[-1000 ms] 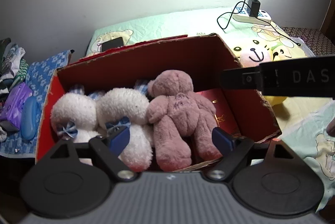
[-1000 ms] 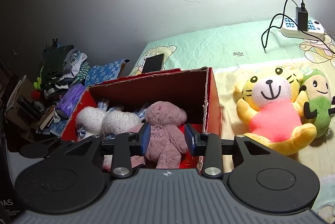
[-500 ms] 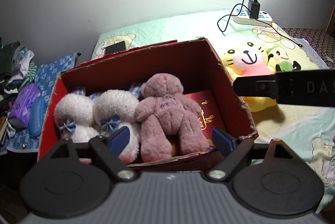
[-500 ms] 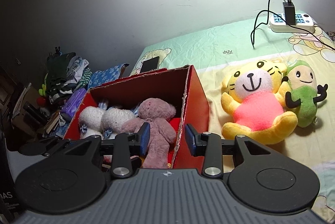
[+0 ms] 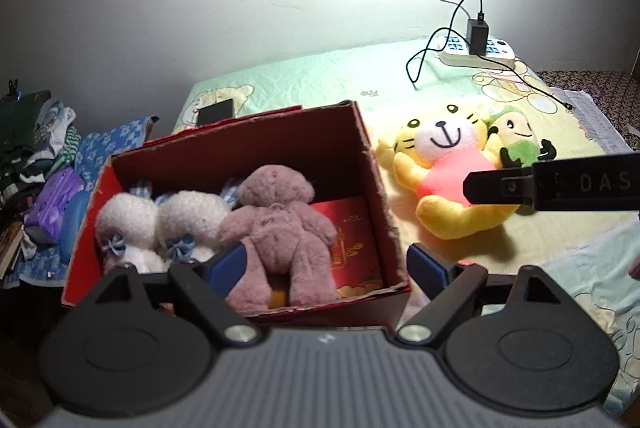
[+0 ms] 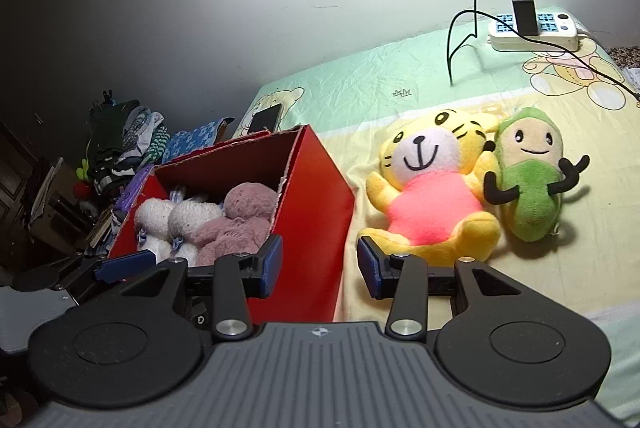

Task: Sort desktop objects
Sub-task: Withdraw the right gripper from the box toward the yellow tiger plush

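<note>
Where my left claw (image 5: 326,266) gapes empty over the red box (image 5: 378,184), the pink bear (image 5: 276,224) lies inside beside two white plushes (image 5: 160,228), and my right tool's bar hides part of the yellow tiger (image 5: 440,164) on the bed. Through my right claw (image 6: 319,266), also open and empty, the tiger (image 6: 432,188) lies touching the green doll (image 6: 534,184); it looks light and squashy, so I judge its pink belly the best hold, though its back stays hidden.

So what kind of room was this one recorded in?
Most likely a bedroom, filmed over a bed: a cartoon-bear bedsheet covers the surface against the wall, plush toys such as the yellow tiger lie on it, and a pile of clothes sits beside it.
</note>
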The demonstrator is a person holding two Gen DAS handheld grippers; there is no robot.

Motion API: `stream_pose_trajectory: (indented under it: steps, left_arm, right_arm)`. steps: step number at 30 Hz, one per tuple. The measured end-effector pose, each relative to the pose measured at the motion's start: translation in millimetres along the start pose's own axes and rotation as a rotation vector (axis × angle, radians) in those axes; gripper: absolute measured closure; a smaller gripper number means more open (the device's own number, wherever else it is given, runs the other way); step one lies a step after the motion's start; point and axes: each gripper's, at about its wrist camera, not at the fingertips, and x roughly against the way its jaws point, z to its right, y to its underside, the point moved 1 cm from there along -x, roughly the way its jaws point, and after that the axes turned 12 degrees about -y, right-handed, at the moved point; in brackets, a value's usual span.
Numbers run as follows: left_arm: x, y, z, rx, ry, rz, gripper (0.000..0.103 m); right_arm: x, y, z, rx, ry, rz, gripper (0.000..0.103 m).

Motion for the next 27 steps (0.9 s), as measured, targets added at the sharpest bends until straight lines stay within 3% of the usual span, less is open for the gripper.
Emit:
stream_pose_trajectory:
  steps: [18,27]
  left_arm:
    - [2.0,-20.8,90.5,-0.052,0.105,-0.022,0.015]
    - [-15.1,-23.6,125.2,-0.079,0.143,-0.075,0.015]
  right_arm:
    - [38.1,-7.8,78.0,-0.101,0.011,-0.002,0.058]
    - [50.2,-7.2,109.6,-0.143,0.027,0.003,0.058]
